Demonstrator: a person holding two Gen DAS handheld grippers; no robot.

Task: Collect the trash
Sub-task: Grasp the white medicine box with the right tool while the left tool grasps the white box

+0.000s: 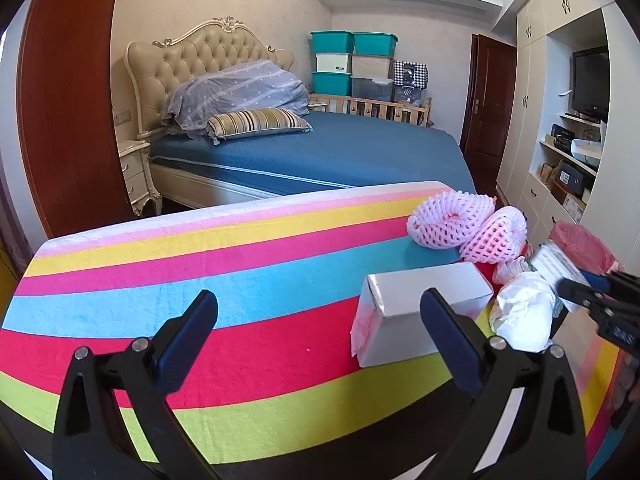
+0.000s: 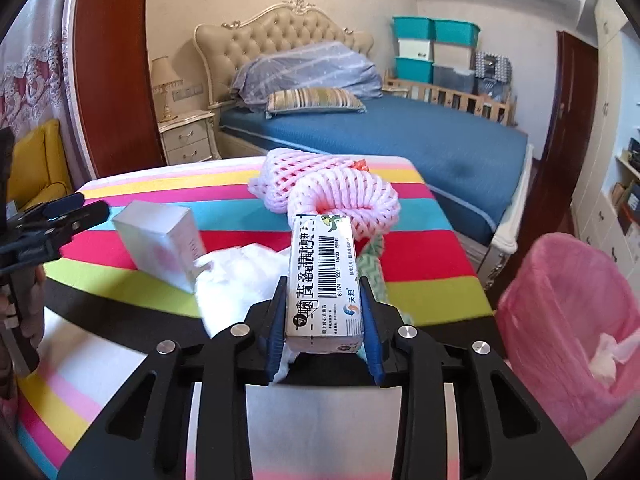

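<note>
Two foam nets (image 1: 468,230), one white box (image 1: 424,312) and one crumpled bag (image 1: 524,316) lie on the striped table (image 1: 200,280); left gripper (image 1: 320,336) wide, empty.
Right wrist: right gripper (image 2: 324,312) clamps one barcoded carton (image 2: 324,276); pick done, next carry right to the one pink-lined bin (image 2: 568,320) and release.

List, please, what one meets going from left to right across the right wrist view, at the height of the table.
Open black left gripper → plain white cardboard box → crumpled white plastic bag → narrow barcoded carton clamped in the right gripper → pink-lined trash bin.
</note>
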